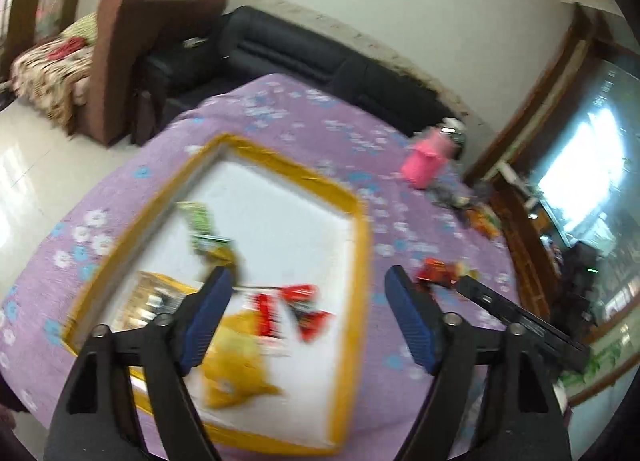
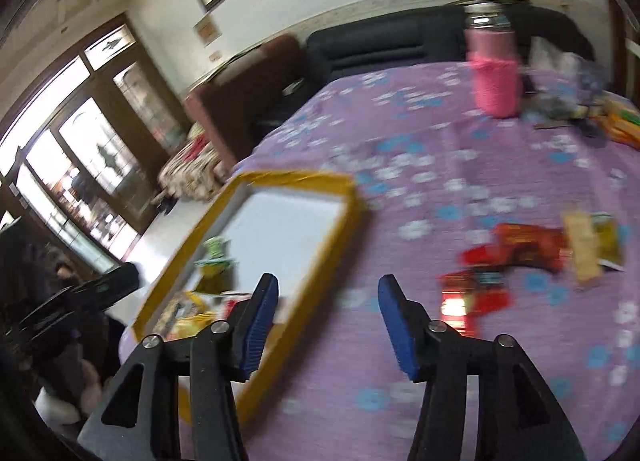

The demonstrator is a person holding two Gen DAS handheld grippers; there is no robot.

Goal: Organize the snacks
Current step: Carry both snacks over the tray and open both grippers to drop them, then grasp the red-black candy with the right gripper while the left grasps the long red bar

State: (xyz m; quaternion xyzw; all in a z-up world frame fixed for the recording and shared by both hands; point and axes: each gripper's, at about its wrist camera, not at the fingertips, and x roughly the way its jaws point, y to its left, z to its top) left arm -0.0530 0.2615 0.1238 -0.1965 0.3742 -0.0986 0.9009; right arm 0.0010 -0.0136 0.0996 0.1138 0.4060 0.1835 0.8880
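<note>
A tray with a yellow rim (image 1: 280, 159) and a white floor lies on the purple flowered cloth. In it are a green packet (image 1: 198, 221), red packets (image 1: 296, 309) and a yellow packet (image 1: 236, 361), all blurred. My left gripper (image 1: 308, 277) hangs open above the tray's near half, with nothing pressed between its blue pads. My right gripper (image 2: 328, 283) is open too, over the cloth just right of the tray (image 2: 296, 179). To its right, loose red packets (image 2: 480, 289) and a tan and yellow packet (image 2: 584, 249) lie on the cloth.
A pink bottle (image 2: 496, 77) with a steel cap stands at the far side of the table, with a clutter of small items (image 2: 592, 117) beside it. A dark sofa (image 1: 304, 49) and a brown armchair (image 1: 120, 61) stand beyond the table edge.
</note>
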